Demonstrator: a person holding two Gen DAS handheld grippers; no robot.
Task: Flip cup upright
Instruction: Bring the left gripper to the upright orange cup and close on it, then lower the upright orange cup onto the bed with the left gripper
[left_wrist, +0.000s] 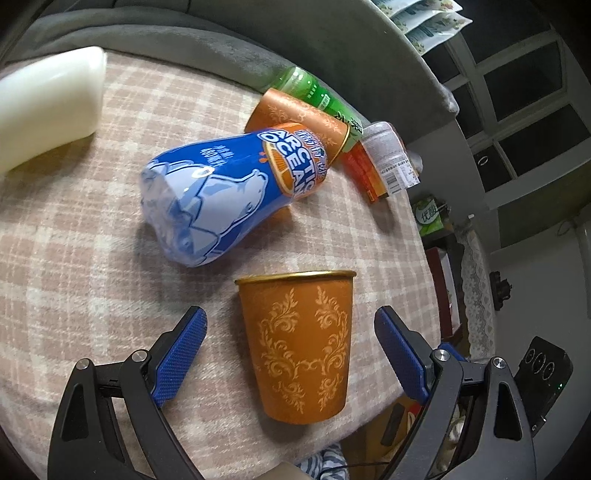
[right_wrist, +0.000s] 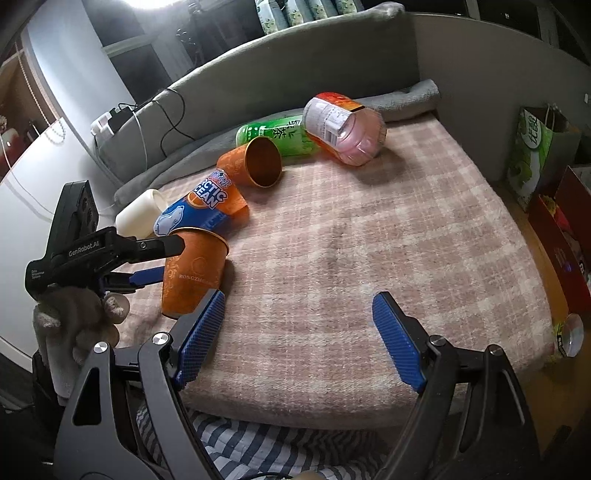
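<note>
An orange cup with a gold rim and a floral pattern stands upright on the plaid cloth near the front edge; it also shows in the right wrist view. My left gripper is open, its blue pads on either side of the cup and apart from it. A second orange cup lies on its side further back, its mouth open toward the right wrist camera. My right gripper is open and empty over bare cloth, to the right of the upright cup.
A blue Arctic Ocean bottle lies just behind the upright cup. A white container, a green tea bottle and a clear jar with an orange label lie behind. A grey padded wall rings the back.
</note>
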